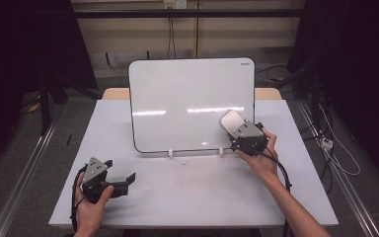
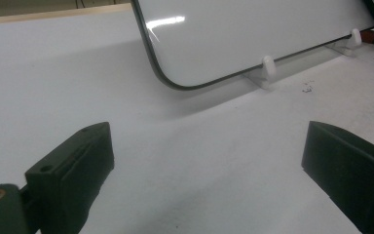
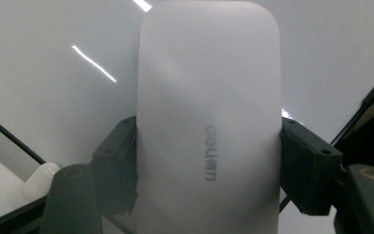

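The right gripper point(image 1: 235, 129) is pinching a white eraser point(image 1: 232, 121) between its 2 black jaws. In the right gripper view the eraser point(image 3: 208, 117) stands tall in the middle of the frame, with a jaw pressed on each long side and grey letters on its face. In the high view it sits right of the middle, at the lower right corner of the whiteboard point(image 1: 187, 98). The board leans back on 2 small white feet point(image 1: 170, 153) on the white table point(image 1: 187, 192). The eraser looks like it is touching the board or just in front of it; I cannot tell which.

The job in hand seems to be wiping the board. To do it well, keep the squeeze firm so the eraser does not slip or twist. Hold its flat side flush against the board, not just 1 edge. Push gently, because the board only leans on its feet and a hard push could tip it or slide it back. Wipe in long, slow, straight strokes.

The left gripper point(image 1: 120, 178) is at the lower left of the high view, low over the table and well apart from the board. Its jaws are spread wide and hold nothing. It could move up and steady the board's left edge.
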Available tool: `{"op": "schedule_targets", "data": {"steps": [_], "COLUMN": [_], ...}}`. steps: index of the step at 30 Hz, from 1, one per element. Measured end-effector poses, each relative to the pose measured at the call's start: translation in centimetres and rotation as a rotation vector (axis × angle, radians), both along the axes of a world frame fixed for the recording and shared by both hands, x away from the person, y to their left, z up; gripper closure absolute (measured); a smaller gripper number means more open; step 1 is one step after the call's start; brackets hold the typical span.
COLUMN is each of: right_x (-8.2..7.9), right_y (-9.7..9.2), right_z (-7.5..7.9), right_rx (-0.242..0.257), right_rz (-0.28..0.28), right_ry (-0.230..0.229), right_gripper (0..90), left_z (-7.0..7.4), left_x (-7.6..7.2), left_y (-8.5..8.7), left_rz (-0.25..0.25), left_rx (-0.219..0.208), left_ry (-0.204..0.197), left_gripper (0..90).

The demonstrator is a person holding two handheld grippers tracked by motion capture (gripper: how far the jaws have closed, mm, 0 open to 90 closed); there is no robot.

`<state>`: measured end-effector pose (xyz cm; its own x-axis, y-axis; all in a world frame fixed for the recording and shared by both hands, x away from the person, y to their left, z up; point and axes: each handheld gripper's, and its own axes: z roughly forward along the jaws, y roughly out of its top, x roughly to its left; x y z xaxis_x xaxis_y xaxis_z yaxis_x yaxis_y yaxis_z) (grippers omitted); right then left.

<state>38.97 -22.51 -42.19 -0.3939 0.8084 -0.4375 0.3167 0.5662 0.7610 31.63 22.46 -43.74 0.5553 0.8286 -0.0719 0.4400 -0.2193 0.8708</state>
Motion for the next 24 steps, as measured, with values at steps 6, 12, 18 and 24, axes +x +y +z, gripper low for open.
{"op": "schedule_targets", "data": {"steps": [6,12,18,24], "right_x": [-0.25,-0.48,-0.65,-0.46], "right_y": [0.20,0.34,0.34,-0.08], "right_z": [0.03,0.02,-0.18,-0.03], "right_rx": [-0.002,0.008,0.018,0.060], "right_rz": [-0.013,-0.029,-0.031,-0.017], "right_ry": [0.002,0.009,0.007,0.028], "right_gripper": [31.4,31.3,31.3,30.0], "left_z": [0.05,0.10,0.05,0.00], "left_x": [-0.10,-0.19,0.04,0.04], "left_y": [0.01,0.00,-0.30,-0.51], "left_rz": [0.003,0.004,0.007,-0.002], "left_rx": [0.000,-0.003,-0.004,0.006], "left_ry": [-0.001,0.001,0.006,0.008], "left_gripper": [4.7,4.7,4.7,4.7]}}
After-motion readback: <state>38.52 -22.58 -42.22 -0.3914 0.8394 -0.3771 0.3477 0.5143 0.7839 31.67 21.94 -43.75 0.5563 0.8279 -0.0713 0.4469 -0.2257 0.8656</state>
